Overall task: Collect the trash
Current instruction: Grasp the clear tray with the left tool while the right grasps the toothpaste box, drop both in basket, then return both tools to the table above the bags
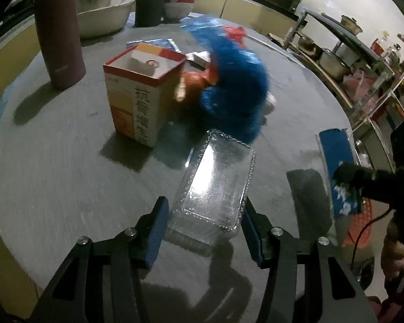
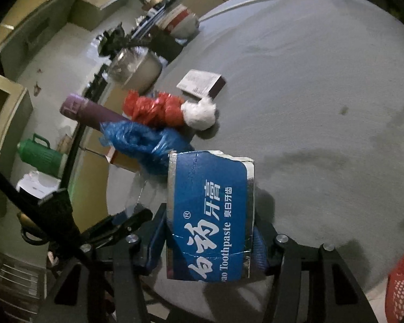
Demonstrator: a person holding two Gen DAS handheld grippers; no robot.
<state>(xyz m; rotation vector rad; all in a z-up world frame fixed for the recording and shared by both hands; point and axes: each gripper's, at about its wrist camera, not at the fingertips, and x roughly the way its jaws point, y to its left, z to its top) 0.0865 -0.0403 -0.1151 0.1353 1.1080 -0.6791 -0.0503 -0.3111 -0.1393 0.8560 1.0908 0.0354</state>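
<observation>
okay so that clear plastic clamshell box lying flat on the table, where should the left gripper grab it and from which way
Grip the clear clamshell box across its narrow width at the near end, coming down from above. It lies flat, lengthwise away from the left gripper, whose pads already flank its long sides. The thin plastic probably flexes, so squeeze gently.

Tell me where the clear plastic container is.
Left wrist view: the clear plastic container lies on the grey table, between the left hand-held gripper fingers, near the open carton.

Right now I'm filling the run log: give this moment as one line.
left gripper: closed on clear tray, on table | right gripper: holds toothpaste box, lifted | step: collecting trash
</observation>
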